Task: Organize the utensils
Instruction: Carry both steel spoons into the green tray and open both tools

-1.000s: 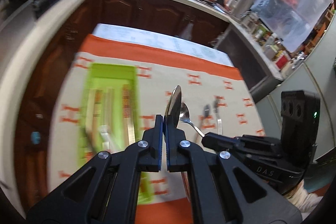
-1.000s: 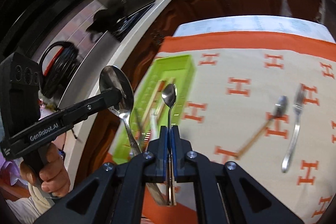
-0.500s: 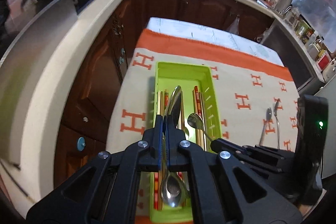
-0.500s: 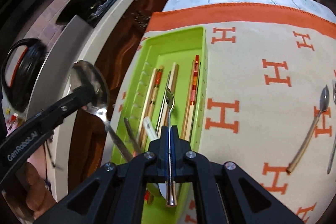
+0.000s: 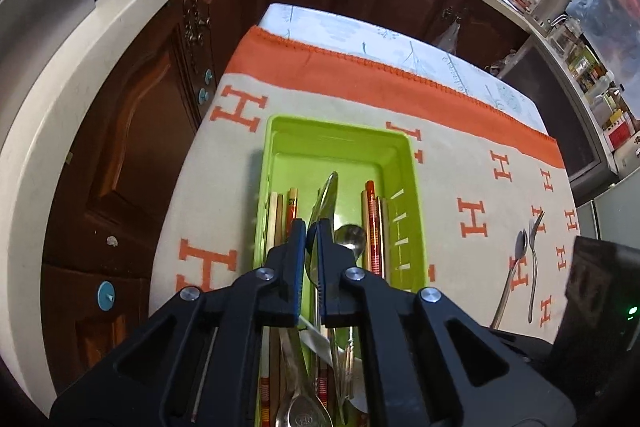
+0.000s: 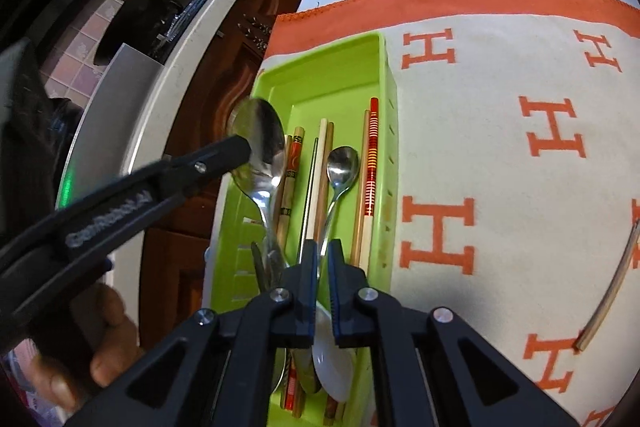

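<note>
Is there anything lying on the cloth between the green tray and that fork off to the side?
Only one spoon just beside the fork; otherwise bare cloth from the tray, in the left wrist view.

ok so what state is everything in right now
left gripper: shut on large spoon, above green tray
right gripper: jaws slightly parted around handle of small spoon, grip unclear
green tray: partly filled, chopsticks and spoons
fork: lying on cloth, outside tray
wood-handled spoon: lying beside fork
</note>
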`<state>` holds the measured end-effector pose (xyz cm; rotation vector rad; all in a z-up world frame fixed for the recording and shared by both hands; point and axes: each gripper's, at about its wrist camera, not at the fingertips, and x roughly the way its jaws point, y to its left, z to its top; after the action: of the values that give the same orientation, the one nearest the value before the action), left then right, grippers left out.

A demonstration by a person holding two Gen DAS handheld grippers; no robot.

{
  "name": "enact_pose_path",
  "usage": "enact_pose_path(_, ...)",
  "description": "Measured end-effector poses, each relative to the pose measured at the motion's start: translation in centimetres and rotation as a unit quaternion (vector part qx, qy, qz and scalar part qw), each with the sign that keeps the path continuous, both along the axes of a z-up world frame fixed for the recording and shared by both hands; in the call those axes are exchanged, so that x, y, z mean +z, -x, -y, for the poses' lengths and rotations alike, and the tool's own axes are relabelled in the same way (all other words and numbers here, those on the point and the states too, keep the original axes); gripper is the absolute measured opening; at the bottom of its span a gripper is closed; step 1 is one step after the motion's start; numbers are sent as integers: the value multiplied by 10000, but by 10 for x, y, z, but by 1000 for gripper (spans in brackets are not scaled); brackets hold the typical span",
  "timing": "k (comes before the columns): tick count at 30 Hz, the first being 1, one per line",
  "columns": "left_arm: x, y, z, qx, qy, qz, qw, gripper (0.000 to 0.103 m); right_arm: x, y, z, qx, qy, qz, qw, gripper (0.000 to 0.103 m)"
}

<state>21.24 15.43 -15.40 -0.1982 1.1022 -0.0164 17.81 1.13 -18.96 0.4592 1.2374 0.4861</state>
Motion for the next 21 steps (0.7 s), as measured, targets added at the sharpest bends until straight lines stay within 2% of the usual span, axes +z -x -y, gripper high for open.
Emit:
enact_pose_path(3,1,5,3,-40,-33,52,10000,4,7,4,8,-8,-60,43,10000,5)
enact_pose_path(5,4,9,7,-109,-47,81,9999,10,11,7,14,-29,-92,60,9999,5)
enact_pose_path(7,8,16,12,-162,-72,110,9998,23,14,9,19,-48,-121,56,9999,5)
enact_pose_path(9,12,22,18,-166,-119,156,9997,30,16,12,26,-78,-120,35,9999,5)
enact_pose_path(15,19,40,34,-250,-27,153,9996,31,20,21,51,-244,-61,15,9997,5)
enact_pose_path(21,27,62,68,-566,49,141,9983,31,20,35,79,-361,44,14,9993,5)
